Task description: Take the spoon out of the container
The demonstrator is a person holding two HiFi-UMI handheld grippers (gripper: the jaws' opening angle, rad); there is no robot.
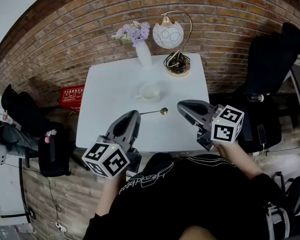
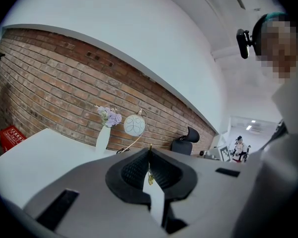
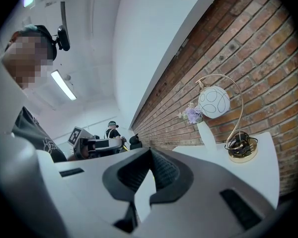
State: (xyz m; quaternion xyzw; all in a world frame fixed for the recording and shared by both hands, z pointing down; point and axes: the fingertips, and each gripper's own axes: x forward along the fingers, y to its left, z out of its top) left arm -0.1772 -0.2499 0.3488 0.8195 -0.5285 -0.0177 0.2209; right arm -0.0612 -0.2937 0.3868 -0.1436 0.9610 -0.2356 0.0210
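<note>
- Left hand-held gripper (image 1: pixel 138 114), marker cube toward the person, has its jaws pressed together on the thin handle of the spoon (image 1: pixel 155 112); in the left gripper view the gold handle (image 2: pixel 149 176) stands pinched between the ribbed pads.
- From the jaw tips the spoon points to the person's right, its small gold bowl out past them, over the near half of the worktop (image 1: pixel 110 99).
- The spoon is outside the white cup (image 1: pixel 150 92), which sits just beyond it and apart from it, toward the middle of the worktop.
- Right hand-held gripper (image 1: pixel 180 106) is near the spoon's bowl end without touching it; its jaws meet with nothing between them.
- Nothing stands between the spoon and the cup.
- At the far edge stand a white vase (image 1: pixel 143 55) of lilac flowers (image 1: pixel 133 32) and, beside it, a lamp (image 1: pixel 169 34) with a round white shade on a curved gold stem.
- The worktop is white and otherwise bare, set against a brick wall (image 1: pixel 215 14).
- A black office chair (image 1: pixel 270 59) is at the right, a red crate (image 1: pixel 71 95) on the floor at the left.
</note>
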